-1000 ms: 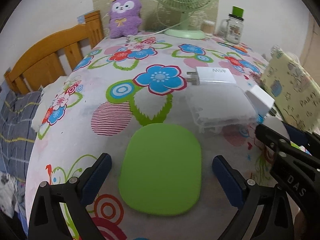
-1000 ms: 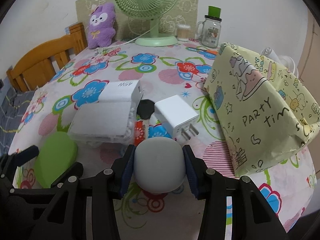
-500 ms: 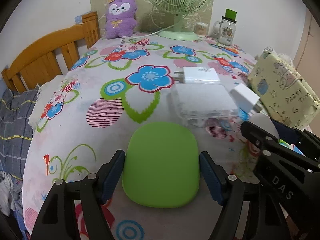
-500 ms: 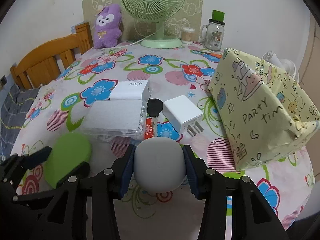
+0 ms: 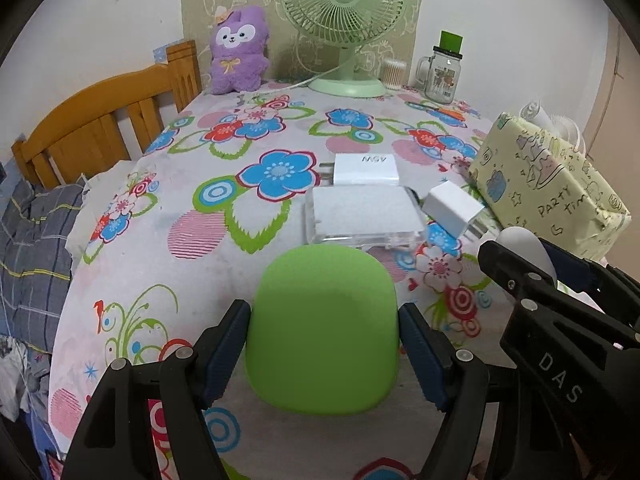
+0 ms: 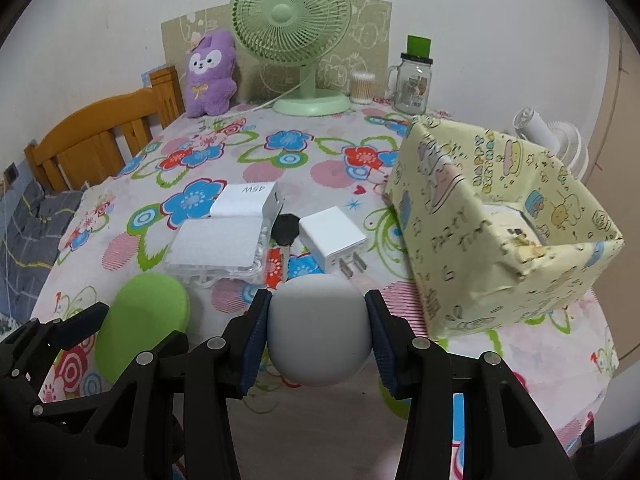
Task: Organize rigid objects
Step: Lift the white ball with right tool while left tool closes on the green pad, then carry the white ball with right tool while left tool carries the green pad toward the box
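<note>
Green rounded case (image 5: 322, 330) smooth, matte, pinched btwn left gripper (image 5: 324, 350) pads.

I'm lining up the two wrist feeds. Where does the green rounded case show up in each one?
Left wrist view: the green rounded case fills the bottom centre, clamped in the left gripper.
Right wrist view: it sits at lower left, partly behind the black frame of the left gripper.
Shared landmark: the clear plastic box, just beyond the case in both views.
</note>
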The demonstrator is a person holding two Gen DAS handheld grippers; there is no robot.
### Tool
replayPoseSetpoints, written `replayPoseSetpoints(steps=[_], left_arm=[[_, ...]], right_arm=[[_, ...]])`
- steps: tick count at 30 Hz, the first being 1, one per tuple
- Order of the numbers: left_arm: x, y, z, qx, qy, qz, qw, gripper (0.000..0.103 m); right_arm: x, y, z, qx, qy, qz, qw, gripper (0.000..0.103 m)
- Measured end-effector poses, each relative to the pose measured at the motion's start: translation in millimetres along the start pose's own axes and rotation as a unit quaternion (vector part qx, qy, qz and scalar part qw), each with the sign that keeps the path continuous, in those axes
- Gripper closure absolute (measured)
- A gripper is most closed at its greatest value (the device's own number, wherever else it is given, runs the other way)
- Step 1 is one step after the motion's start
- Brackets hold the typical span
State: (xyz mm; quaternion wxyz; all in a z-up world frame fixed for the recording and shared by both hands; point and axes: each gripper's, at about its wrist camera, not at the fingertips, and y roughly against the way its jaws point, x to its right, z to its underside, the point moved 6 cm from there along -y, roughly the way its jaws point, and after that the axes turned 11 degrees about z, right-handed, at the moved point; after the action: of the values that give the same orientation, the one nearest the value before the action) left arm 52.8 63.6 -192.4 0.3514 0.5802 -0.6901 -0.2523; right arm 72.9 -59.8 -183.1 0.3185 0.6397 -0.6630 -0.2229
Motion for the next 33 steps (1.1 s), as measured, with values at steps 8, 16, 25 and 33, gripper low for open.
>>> replayPoseSetpoints(steps=[8, 16, 25, 33], left_arm=[[17, 9, -9, 0.011, 0.005, 0.000, 0.9999, 0.026], [35, 21, -24, 0.027, -0.002, -0.001, 0.9996, 0.026], [50, 40, -43, 0.047, -0.002, -0.002, 0.9989, 0.026], [65, 55, -59, 0.061, -0.019, -0.006, 0.9979, 0.026]], right_arm=[[16, 11, -10, 0.013, -0.002, -0.003, 1.000, 0.053], [32, 24, -25, 0.027, -0.003, -0.001, 1.000, 0.053], [46, 43, -45, 0.049, -0.011, -0.009, 0.999, 0.053], [61, 58, -59, 0.064, -0.025, -0.016, 0.998, 0.053]])
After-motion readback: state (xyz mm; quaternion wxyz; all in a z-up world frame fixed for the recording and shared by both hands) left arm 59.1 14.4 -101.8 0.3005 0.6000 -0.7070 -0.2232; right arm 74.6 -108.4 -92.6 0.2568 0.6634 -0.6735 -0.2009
